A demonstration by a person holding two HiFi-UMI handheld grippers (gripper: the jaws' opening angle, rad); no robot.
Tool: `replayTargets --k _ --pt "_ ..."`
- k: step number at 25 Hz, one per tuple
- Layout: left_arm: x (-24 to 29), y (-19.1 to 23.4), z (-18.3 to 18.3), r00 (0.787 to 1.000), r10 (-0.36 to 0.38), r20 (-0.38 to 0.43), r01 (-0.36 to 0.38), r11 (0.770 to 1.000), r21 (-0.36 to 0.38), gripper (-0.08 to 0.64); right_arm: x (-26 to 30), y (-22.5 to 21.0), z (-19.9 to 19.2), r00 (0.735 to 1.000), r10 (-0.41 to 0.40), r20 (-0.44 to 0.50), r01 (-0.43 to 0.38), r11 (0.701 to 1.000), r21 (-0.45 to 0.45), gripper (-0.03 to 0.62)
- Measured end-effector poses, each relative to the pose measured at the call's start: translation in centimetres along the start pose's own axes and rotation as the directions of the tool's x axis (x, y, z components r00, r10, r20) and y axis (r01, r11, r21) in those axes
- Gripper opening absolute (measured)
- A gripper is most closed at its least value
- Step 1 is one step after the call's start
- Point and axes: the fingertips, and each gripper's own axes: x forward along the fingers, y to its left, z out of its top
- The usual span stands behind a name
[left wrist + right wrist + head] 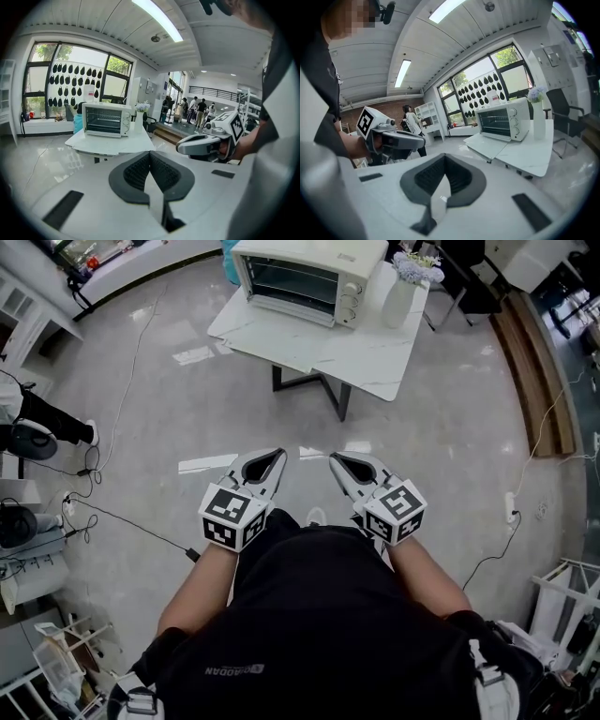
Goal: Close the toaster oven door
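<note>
Toaster oven (305, 277) far ahead at the top of head view, on the back left part of a white table (375, 362), well apart from both grippers. Wire racks visible in its dark front; door position not clear from here. Three knobs (349, 301) down its right side.

Just right of it, one white vase (399, 301) holding pale flowers (418, 266). Teal object (78, 123) behind the table's left side, too small to identify. Dark chair (469, 282) beyond the vase.

Shiny floor (187, 409) between table and grippers, nothing standing in the way. Thin black cables (122, 518) on the floor at left, white power strip (511, 507) with cord at right, wooden step (534, 371) along the right edge.

Left gripper (278, 455) and right gripper (334, 458) side by side near the waist, aimed toward the table, tips apart from each other. Both with jaws pressed together, nothing between them.

Several people (197, 108) far off in left gripper view.

Count: one oven, one table, one vase, two grippers.
</note>
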Motion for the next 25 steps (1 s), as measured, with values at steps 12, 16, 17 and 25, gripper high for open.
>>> replayTargets --k 12,16,17,25 --pt "5.2 4.8 1.6 0.999 -0.054 -0.006 0.054 0.999 0.003 0.005 4.7 -4.1 1.2 0.999 -0.032 -0.011 0.032 0.999 0.006 0.002" --pt "7.5 8.1 4.1 0.997 -0.074 0.014 0.074 0.997 0.031 0.005 7.3 -6.7 3.5 0.997 -0.071 -0.006 0.071 0.997 -0.007 0.002" --pt "8.0 9.0 4.8 0.997 -0.079 0.017 0.078 0.996 0.038 0.005 8.0 -7.3 4.2 0.997 -0.081 -0.003 0.081 0.997 -0.011 0.002" --pt "11.5 16.5 8.9 0.992 -0.128 0.005 0.127 0.986 0.109 0.005 14.4 -12.1 8.8 0.986 -0.165 0.025 0.165 0.986 0.006 0.002"
